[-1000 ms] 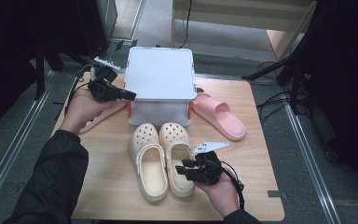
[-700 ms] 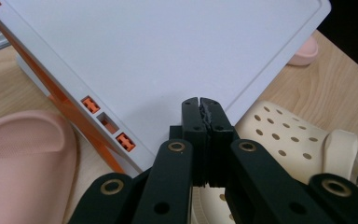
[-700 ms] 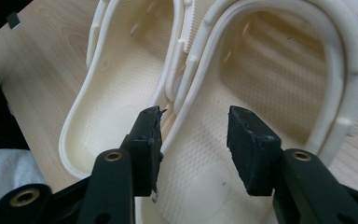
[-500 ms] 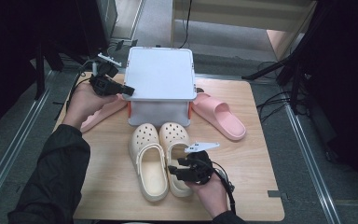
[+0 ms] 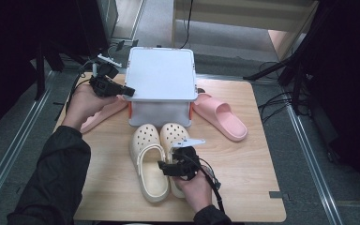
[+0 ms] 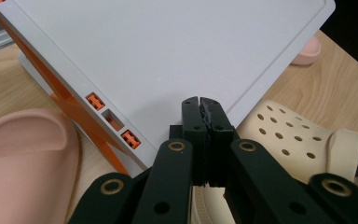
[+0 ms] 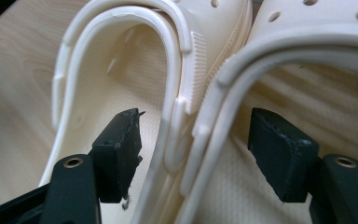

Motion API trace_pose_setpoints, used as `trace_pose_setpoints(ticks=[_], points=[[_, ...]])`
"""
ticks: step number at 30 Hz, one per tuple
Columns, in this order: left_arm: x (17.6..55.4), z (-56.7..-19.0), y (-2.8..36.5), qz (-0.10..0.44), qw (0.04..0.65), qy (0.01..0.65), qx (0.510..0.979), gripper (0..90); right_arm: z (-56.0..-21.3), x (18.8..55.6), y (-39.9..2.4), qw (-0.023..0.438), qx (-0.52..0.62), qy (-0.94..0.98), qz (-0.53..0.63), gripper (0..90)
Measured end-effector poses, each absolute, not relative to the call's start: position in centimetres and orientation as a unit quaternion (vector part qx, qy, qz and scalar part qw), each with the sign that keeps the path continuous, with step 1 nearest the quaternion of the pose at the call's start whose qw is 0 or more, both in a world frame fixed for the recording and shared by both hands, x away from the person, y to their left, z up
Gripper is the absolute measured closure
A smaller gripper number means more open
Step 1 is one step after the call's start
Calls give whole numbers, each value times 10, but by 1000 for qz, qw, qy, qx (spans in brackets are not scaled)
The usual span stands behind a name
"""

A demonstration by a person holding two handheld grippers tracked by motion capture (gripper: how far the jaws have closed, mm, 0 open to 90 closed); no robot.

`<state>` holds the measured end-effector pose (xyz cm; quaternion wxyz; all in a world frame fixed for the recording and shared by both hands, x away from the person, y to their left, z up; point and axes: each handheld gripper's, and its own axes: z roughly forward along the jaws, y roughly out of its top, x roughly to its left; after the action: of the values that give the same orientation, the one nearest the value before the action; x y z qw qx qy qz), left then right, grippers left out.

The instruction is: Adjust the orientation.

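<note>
Two clogs' (image 7: pixel 191 116) inner walls lie between spread fingers (image 7: pixel 121 149).

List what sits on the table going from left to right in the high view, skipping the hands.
Left pink slide → left cream clog → right cream clog → right pink slide. The white lidded box spans the middle behind the clogs, so it has no clear slot.

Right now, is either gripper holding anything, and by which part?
Nothing is held. The right gripper has just opened astride the two clogs' inner sides; the left gripper is shut, empty.
</note>
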<state>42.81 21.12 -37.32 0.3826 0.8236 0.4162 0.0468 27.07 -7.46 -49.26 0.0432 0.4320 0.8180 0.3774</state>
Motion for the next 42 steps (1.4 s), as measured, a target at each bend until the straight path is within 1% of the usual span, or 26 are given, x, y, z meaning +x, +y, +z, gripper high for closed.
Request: trace_pose_setpoints(ticks=[1, 2, 3, 5, 6, 7, 8, 9, 10, 11, 12, 13, 14, 15, 16, 17, 18, 21, 25, 27, 30, 33, 36, 42], points=[[428, -373, 212, 47, 383, 416, 824, 894, -496, 273, -69, 45, 435, 818, 375, 370], [428, -373, 212, 47, 383, 416, 824, 894, -496, 273, -69, 45, 435, 818, 375, 370], [428, -373, 212, 46, 384, 416, 823, 894, -498, 275, -66, 41, 436, 818, 374, 394], [428, -373, 212, 46, 384, 415, 823, 894, -500, 277, -61, 50, 440, 818, 367, 414], [428, -373, 212, 46, 384, 415, 823, 894, -500, 278, -59, 61, 439, 819, 365, 436], [428, -374, 212, 46, 385, 415, 823, 894, -500, 280, -57, 72, 441, 819, 360, 482], [428, -374, 212, 46, 385, 415, 823, 894, -500, 280, -57, 72, 441, 819, 360, 482], [428, -374, 213, 43, 389, 416, 821, 894, -502, 282, -56, 72, 444, 819, 357, 514], [428, -374, 213, 43, 389, 416, 821, 894, -502, 282, -56, 72, 444, 819, 357, 514], [428, -375, 213, 43, 390, 416, 820, 894, -502, 283, -56, 72, 448, 816, 358, 548], [428, -375, 213, 43, 390, 416, 820, 894, -502, 283, -56, 72, 448, 816, 358, 548], [428, -375, 213, 43, 389, 417, 820, 895, -500, 282, -58, 74, 451, 815, 357, 608], [428, -375, 213, 45, 389, 417, 821, 895, -500, 282, -58, 74, 451, 815, 357, 608], [427, -374, 212, 46, 389, 416, 821, 895, -497, 282, -60, 84, 457, 813, 351, 650], [427, -374, 212, 46, 389, 416, 821, 895, -497, 282, -60, 84, 457, 813, 351, 650], [427, -374, 212, 49, 387, 415, 822, 895, -495, 284, -66, 83, 456, 814, 350, 670], [427, -374, 212, 49, 387, 415, 822, 895, -495, 284, -66, 83, 456, 814, 350, 670], [427, -374, 212, 48, 387, 416, 822, 895, -488, 286, -75, 60, 454, 814, 358, 674], [427, -374, 212, 48, 387, 416, 821, 895, -477, 286, -77, 53, 450, 812, 367, 676], [427, -374, 212, 49, 386, 416, 822, 895, -465, 288, -76, 64, 437, 818, 369, 676], [427, -374, 212, 50, 385, 416, 822, 895, -458, 291, -76, 69, 435, 817, 372, 676], [426, -374, 211, 50, 387, 418, 820, 895, -450, 304, -73, 79, 431, 817, 375, 675], [427, -374, 211, 50, 387, 418, 821, 896, -447, 313, -71, 85, 430, 818, 374, 675], [426, -374, 211, 49, 386, 418, 821, 896, -450, 345, -66, 99, 442, 811, 370, 675]])
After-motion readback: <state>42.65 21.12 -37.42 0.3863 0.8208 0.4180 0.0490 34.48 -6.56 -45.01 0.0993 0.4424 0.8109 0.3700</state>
